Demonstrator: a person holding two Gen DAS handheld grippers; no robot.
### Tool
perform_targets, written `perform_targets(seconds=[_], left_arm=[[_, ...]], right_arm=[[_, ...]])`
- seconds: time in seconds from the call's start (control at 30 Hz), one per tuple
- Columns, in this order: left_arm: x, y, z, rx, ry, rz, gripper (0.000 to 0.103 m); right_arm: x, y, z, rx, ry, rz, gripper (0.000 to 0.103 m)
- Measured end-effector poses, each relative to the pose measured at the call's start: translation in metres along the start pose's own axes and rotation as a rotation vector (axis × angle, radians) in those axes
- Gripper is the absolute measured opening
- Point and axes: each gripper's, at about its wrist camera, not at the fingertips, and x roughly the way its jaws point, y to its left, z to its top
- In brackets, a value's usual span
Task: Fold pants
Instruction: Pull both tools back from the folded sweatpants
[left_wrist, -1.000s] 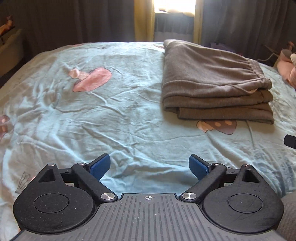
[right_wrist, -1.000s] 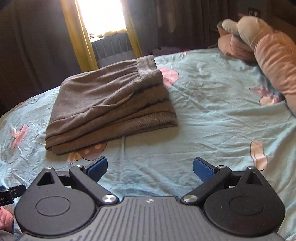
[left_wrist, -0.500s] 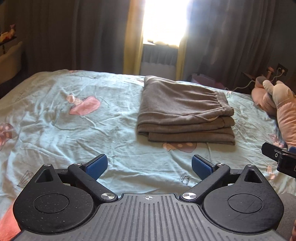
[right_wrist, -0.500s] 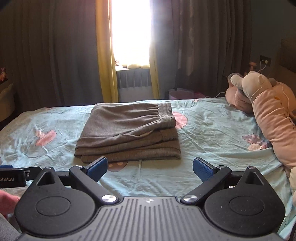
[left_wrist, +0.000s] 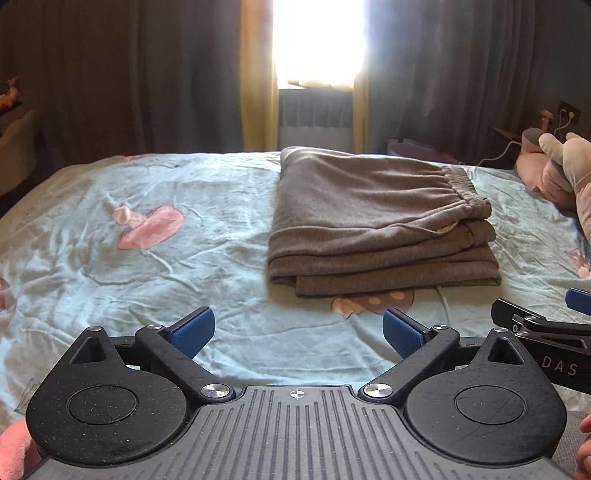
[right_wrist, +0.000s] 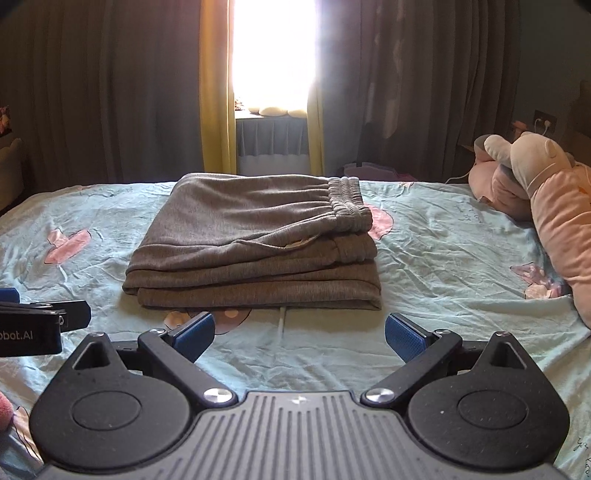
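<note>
Now that both have pulled back from the pants (right_wrist: 255, 243), lying folded mid-bed (right_wrist: 443, 258): left claw (left_wrist: 298, 330) and right claw (right_wrist: 300, 334) wide open, empty; folding apparently done.

Folded grey pants (right_wrist: 255, 243) lie on the bed (right_wrist: 436, 258), beyond the right gripper (right_wrist: 299, 336) with fingers (right_wrist: 404, 338) spread; plush toy (right_wrist: 546, 206) far right.

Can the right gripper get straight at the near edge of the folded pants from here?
Probably yes: the right gripper is open, holds nothing, and only bare bedsheet lies between it and the folded pants.
</note>
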Motion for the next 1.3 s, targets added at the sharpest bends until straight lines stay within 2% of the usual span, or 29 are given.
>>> perform_targets(seconds=[0.2, 0.47, 0.7, 0.9, 1.03, 1.13, 1.23, 1.3], left_arm=[[0.036, -0.007, -0.001, 0.057, 0.097, 0.02, 0.102], [0.06, -0.016, -0.001, 0.076, 0.107, -0.003, 0.102], [0.076, -0.019, -0.01, 0.1, 0.155, -0.027, 0.102], [0.083, -0.014, -0.015, 0.085, 0.189, -0.028, 0.102], [0.082, -0.015, -0.014, 0.111, 0.167, 0.034, 0.102], [0.081, -0.018, -0.013, 0.133, 0.168, 0.051, 0.102], [0.085, -0.018, -0.009, 0.129, 0.199, 0.008, 0.102], [0.09, -0.013, -0.002, 0.095, 0.213, -0.032, 0.102]], right_arm=[[0.031, -0.004, 0.0, 0.014, 0.065, 0.03, 0.099], [0.047, -0.008, -0.004, 0.032, 0.05, 0.017, 0.099], [0.056, -0.009, -0.005, 0.042, 0.064, 0.029, 0.099], [0.066, -0.027, -0.006, 0.152, 0.118, 0.054, 0.099], [0.074, -0.045, -0.01, 0.269, 0.165, 0.068, 0.099], [0.078, -0.053, -0.012, 0.314, 0.19, 0.072, 0.099], [0.082, -0.057, -0.012, 0.331, 0.219, 0.094, 0.099], [0.084, -0.061, -0.01, 0.353, 0.231, 0.156, 0.099]])
